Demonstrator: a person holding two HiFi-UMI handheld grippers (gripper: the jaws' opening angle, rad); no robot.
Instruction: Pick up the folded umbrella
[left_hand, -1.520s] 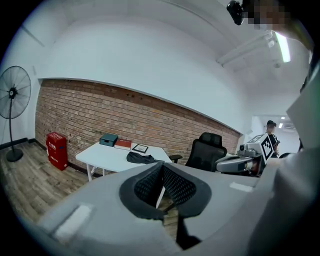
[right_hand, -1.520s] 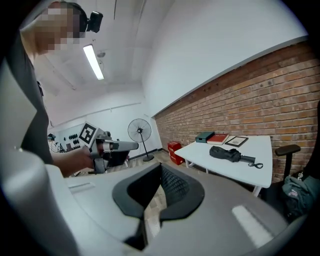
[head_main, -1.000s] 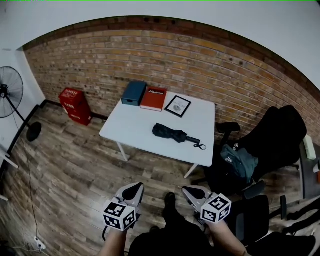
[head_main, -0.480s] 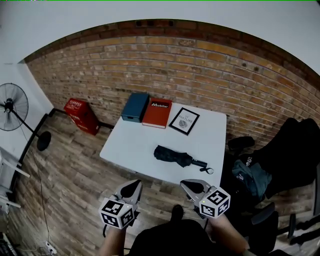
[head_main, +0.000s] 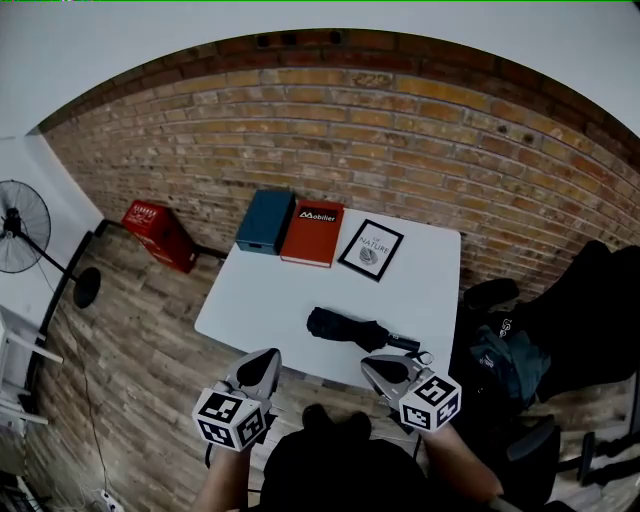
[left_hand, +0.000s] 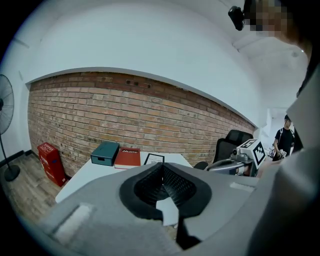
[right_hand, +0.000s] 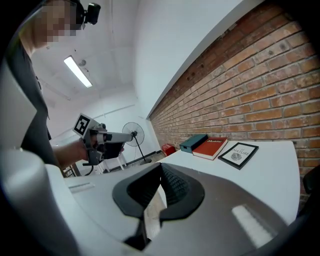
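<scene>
Room with a brick wall (head_main: 400, 130) at the back and a wood-plank floor (head_main: 130, 340). A white desk (head_main: 260, 290) stands out from the wall.

Along the desk's back edge, a row of three:
- blue box (head_main: 265, 221) at the back left corner
- red book (head_main: 312, 233) just beside the box
- framed picture (head_main: 371, 250) a little apart from the book, lying flat

The folded umbrella (head_main: 345, 328) is black and lies flat near the front edge, closer to the right front corner. Its handle and wrist loop point toward the right edge. It sits well apart from the row at the back.

Off the desk:
- red crate (head_main: 158, 234) on the floor by the wall, left of the desk
- standing fan (head_main: 22, 212) further left
- dark office chair (head_main: 590, 310) and a greenish bag (head_main: 505, 360) past the right edge

Left tongs (head_main: 262, 368) are held in front of the desk's front edge, pointing at the desk. The jaws are pressed together at the tips with nothing between them.

Right tongs (head_main: 385, 370) are at the front edge, near the umbrella's handle end but not touching it. The jaws are pressed together and empty.

Each gripper view shows the other tongs held out alongside in a hand.
</scene>
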